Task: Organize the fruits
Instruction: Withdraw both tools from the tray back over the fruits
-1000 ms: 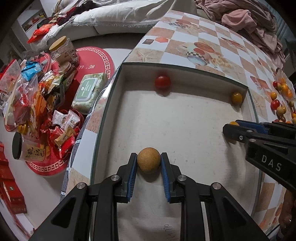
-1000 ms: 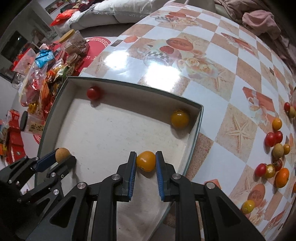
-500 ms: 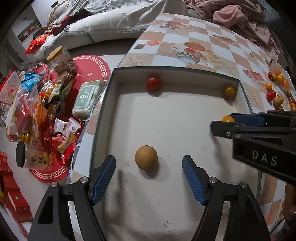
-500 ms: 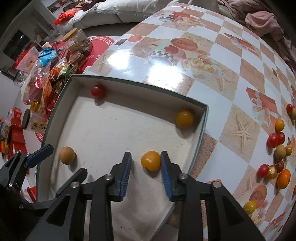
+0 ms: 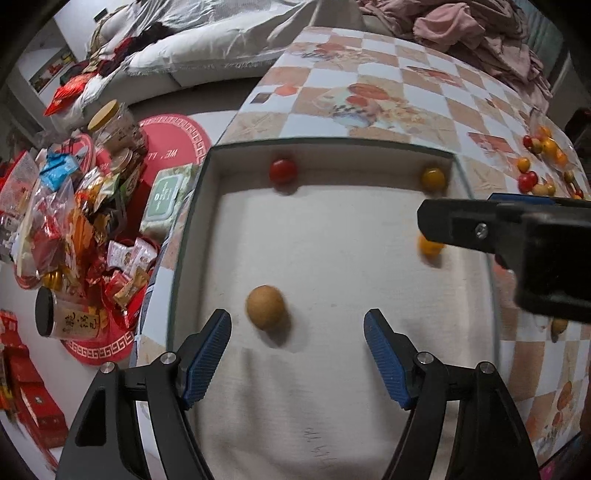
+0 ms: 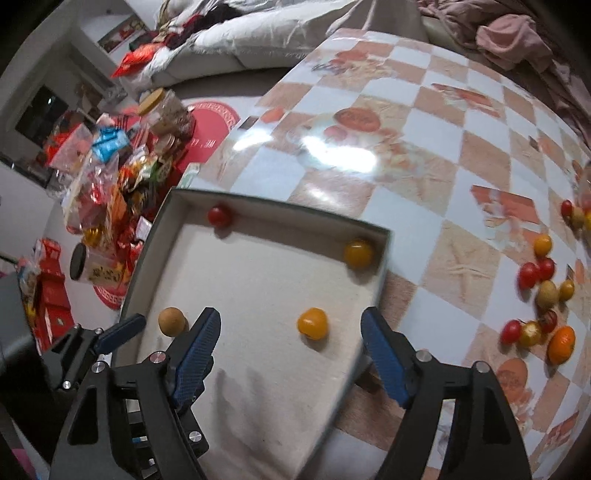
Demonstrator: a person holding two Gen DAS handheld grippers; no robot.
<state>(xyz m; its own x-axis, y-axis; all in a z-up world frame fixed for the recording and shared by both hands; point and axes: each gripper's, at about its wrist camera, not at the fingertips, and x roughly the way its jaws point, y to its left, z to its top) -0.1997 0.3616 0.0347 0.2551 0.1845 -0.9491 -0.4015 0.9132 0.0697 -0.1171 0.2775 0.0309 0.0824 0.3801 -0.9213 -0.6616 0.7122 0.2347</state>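
A shallow box (image 5: 207, 177) (image 6: 382, 273) with a pale lining sits on the checkered table. In it lie a brown round fruit (image 5: 265, 307) (image 6: 171, 320), an orange fruit (image 5: 428, 246) (image 6: 313, 324), a red tomato (image 5: 283, 171) (image 6: 219, 215) and a yellow-orange fruit (image 5: 433, 178) (image 6: 358, 253) at the far wall. My left gripper (image 5: 297, 354) is open and empty above the brown fruit. My right gripper (image 6: 290, 350) is open and empty above the orange fruit; it also shows in the left wrist view (image 5: 517, 236).
Several loose small fruits (image 6: 543, 291) (image 5: 535, 173) lie on the table (image 6: 406, 122) right of the box. Snack packets and jars (image 5: 74, 221) crowd the floor to the left. Pink cloth (image 5: 472, 33) lies at the table's far end.
Both grippers have opened wide and let go: the left released the brown fruit, the right the orange fruit. Both have pulled back and up from the box.
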